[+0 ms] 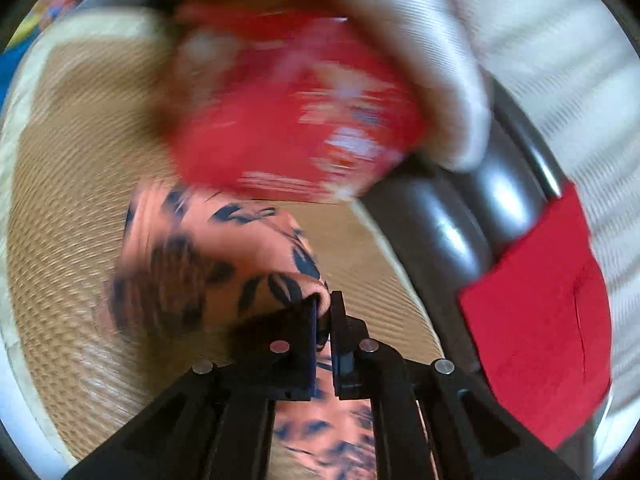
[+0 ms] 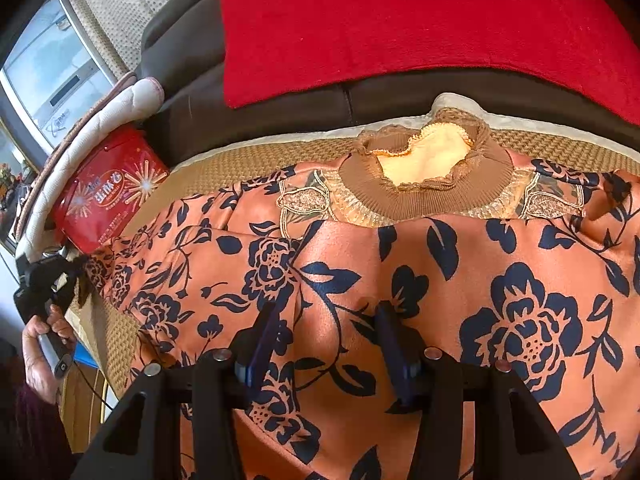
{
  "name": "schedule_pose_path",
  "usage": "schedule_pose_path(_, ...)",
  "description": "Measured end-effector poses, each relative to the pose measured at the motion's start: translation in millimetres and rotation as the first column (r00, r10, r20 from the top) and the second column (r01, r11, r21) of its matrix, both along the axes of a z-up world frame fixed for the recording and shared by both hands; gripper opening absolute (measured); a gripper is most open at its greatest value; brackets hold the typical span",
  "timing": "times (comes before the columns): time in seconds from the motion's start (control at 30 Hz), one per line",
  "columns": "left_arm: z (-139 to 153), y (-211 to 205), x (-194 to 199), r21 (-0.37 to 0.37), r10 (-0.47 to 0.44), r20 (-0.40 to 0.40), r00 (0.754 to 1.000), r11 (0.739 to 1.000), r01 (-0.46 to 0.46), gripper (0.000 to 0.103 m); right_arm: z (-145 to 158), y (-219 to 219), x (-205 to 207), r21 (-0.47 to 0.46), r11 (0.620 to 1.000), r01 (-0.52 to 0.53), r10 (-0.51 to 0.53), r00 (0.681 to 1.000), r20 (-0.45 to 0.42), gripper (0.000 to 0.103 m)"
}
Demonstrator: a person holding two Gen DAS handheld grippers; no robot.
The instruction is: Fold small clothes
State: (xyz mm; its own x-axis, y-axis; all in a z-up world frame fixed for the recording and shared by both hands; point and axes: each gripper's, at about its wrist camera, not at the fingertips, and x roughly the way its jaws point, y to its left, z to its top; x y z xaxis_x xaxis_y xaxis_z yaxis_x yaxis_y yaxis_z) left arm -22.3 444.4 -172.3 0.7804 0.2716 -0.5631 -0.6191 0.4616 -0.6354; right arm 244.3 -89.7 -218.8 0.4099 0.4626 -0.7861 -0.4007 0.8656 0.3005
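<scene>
An orange top with dark blue flowers (image 2: 440, 280) lies spread on a woven mat (image 2: 248, 156), its brown ribbed collar (image 2: 424, 196) at the far side. My right gripper (image 2: 328, 312) rests on the body of the top with its fingers apart and flat fabric between them. The left sleeve (image 2: 168, 264) stretches out to the left. My left gripper (image 1: 325, 302) is shut on the sleeve's end (image 1: 224, 256). In the right wrist view the left gripper (image 2: 74, 270) sits at the left edge, held by a hand (image 2: 40, 344). The left wrist view is blurred.
A red printed box (image 2: 108, 196) stands by the sleeve end at the mat's left corner, under a white padded cushion (image 2: 120, 104). A red cushion (image 2: 400, 20) leans on the dark sofa (image 2: 188, 92) behind the mat.
</scene>
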Motion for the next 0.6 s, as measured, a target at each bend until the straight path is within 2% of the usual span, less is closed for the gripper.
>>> schedule_pose_path(0.1, 22.3, -45.7, 31.4, 0.129, -0.129, -0.017, 0.991, 0.983, 0.130, 0.005, 1.4, -3.7, 0.5, 0.024, 1.000, 0.010, -0.009, 1.000, -0.011, 0.054)
schedule_pose_path(0.17, 30.3, -85.1, 56.6, 0.195, -0.226, -0.037, 0.973, 0.954, 0.229, 0.005, 2.8, -7.9, 1.3, 0.049, 0.999, 0.018, -0.017, 1.000, -0.021, 0.054)
schedule_pose_path(0.23, 31.9, -126.3, 80.7, 0.232, -0.328, -0.063, 0.943, 0.914, 0.333, 0.005, 3.9, -12.7, 2.8, 0.077, 0.997, 0.028, -0.026, 0.999, -0.032, 0.054)
schedule_pose_path(0.3, 27.6, -170.5, 101.8, 0.237, -0.438, -0.091, 0.894, 0.863, 0.447, 0.005, 5.6, -17.2, 4.0, 0.099, 0.994, 0.038, -0.034, 0.999, -0.039, 0.054)
schedule_pose_path(0.4, 12.1, -245.3, 130.2, 0.230, -0.594, -0.167, 0.787, 0.752, 0.617, 0.005, 12.0, -26.9, 6.3, 0.108, 0.992, 0.062, -0.059, 0.998, -0.026, 0.054)
schedule_pose_path(0.47, 0.4, -285.2, 141.9, 0.200, -0.678, -0.214, 0.703, 0.674, 0.711, 0.005, 16.4, -41.0, 10.4, 0.120, 0.988, 0.100, -0.098, 0.995, -0.021, 0.054)
schedule_pose_path(0.5, -5.6, -304.7, 147.5, 0.178, -0.717, -0.246, 0.652, 0.627, 0.758, 0.006, 17.4, -47.4, 11.8, 0.127, 0.985, 0.118, -0.116, 0.993, -0.024, 0.054)
schedule_pose_path(0.57, -10.4, -329.0, 149.9, 0.128, -0.761, -0.300, 0.575, 0.565, 0.815, 0.010, 17.7, -64.6, 16.7, 0.141, 0.975, 0.172, -0.168, 0.985, -0.034, 0.055)
schedule_pose_path(0.6, -8.8, -330.9, 149.9, 0.123, -0.770, -0.301, 0.562, 0.553, 0.824, 0.019, 17.4, -70.1, 19.0, 0.146, 0.971, 0.190, -0.186, 0.982, -0.043, 0.059)
